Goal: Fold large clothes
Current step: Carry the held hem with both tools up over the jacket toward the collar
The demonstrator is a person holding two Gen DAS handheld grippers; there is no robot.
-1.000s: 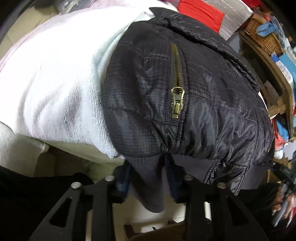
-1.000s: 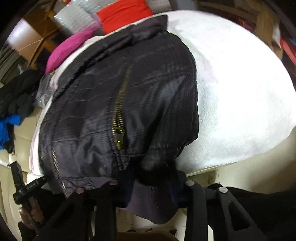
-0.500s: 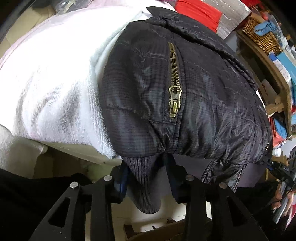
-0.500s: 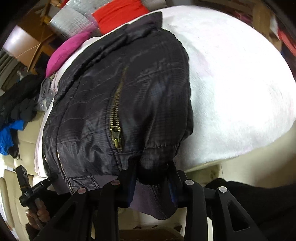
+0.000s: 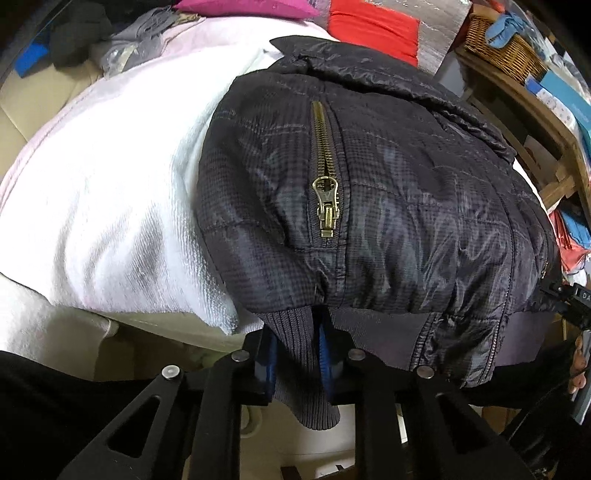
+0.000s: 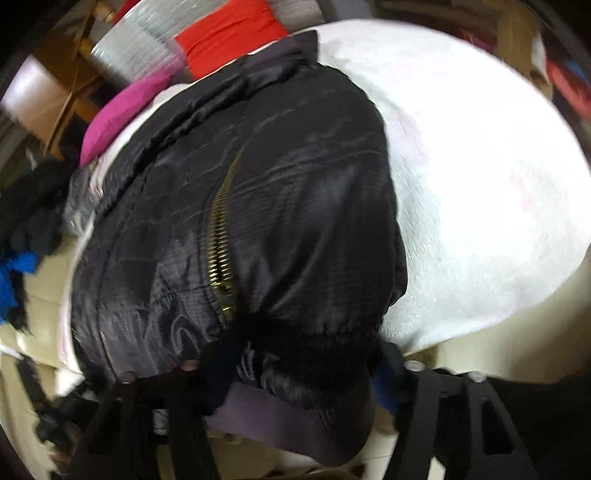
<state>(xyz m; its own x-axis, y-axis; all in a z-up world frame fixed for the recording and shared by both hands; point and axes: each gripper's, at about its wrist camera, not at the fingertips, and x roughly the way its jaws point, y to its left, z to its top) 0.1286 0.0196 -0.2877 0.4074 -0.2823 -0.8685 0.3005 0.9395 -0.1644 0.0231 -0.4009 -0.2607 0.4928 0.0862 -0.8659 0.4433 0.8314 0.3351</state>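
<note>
A black quilted nylon jacket (image 5: 388, 206) with ribbed knit hem and cuffs is laid over the near edge of a surface covered by a white fluffy towel-like blanket (image 5: 110, 192); whether that surface is a bed or a sofa cannot be told. The hem end of the jacket hangs over the near edge, while its collar points toward the far edge. A brass pocket zipper (image 5: 327, 177) with a hanging pull is seen running along the jacket's near part.

The left tool (image 5: 297, 354) is seen at the near edge with a dark ribbed knit cuff (image 5: 303, 369) pinched between its blue-padded fingers (image 5: 325, 354), and its jaws are closing on that fabric. The right tool (image 6: 303, 373), shown in a motion-blurred picture, has a bunch of the jacket's shiny shell and grey ribbed hem (image 6: 280, 417) lying between its fingers; its jaws are opening, and whether the pads press the fabric cannot be told.

Beyond the far edge of the blanket, a folded red cloth (image 5: 373, 26), a magenta cushion (image 5: 243, 7) and a silver quilted sheet (image 5: 439, 26) are piled. A wicker basket (image 5: 502, 48) is placed on a wooden shelf (image 5: 535, 107) at the right in the left wrist view.
</note>
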